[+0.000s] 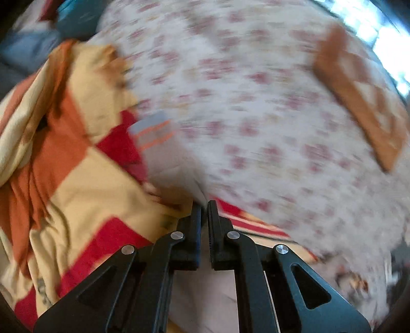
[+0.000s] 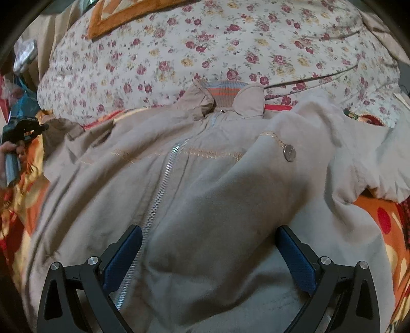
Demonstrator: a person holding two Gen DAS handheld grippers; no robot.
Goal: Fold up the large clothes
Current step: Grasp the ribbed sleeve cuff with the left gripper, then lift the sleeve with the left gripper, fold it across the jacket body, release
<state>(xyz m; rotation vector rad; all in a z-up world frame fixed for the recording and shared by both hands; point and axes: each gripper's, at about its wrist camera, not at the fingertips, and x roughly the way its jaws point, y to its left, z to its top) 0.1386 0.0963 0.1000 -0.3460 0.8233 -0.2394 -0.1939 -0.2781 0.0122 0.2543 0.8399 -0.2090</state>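
Observation:
A beige zip-up jacket (image 2: 205,179) lies front up on the bed, its striped collar lining (image 2: 223,93) at the far end. My right gripper (image 2: 210,246) hovers open just over the jacket's lower front, with the zipper (image 2: 164,179) beside its left finger and nothing pinched. At the far left of the right wrist view, my left gripper (image 2: 38,127) holds the jacket's left edge. In the blurred left wrist view, that left gripper (image 1: 205,205) is shut, with a fold of the beige jacket (image 1: 174,169) caught at its tips.
A floral duvet (image 2: 205,46) is bunched behind the jacket, with an orange patterned cushion (image 2: 123,15) on it. A blanket of orange, yellow and red patches (image 1: 77,179) covers the bed under the jacket. A hand (image 2: 10,151) grips the left gripper's handle.

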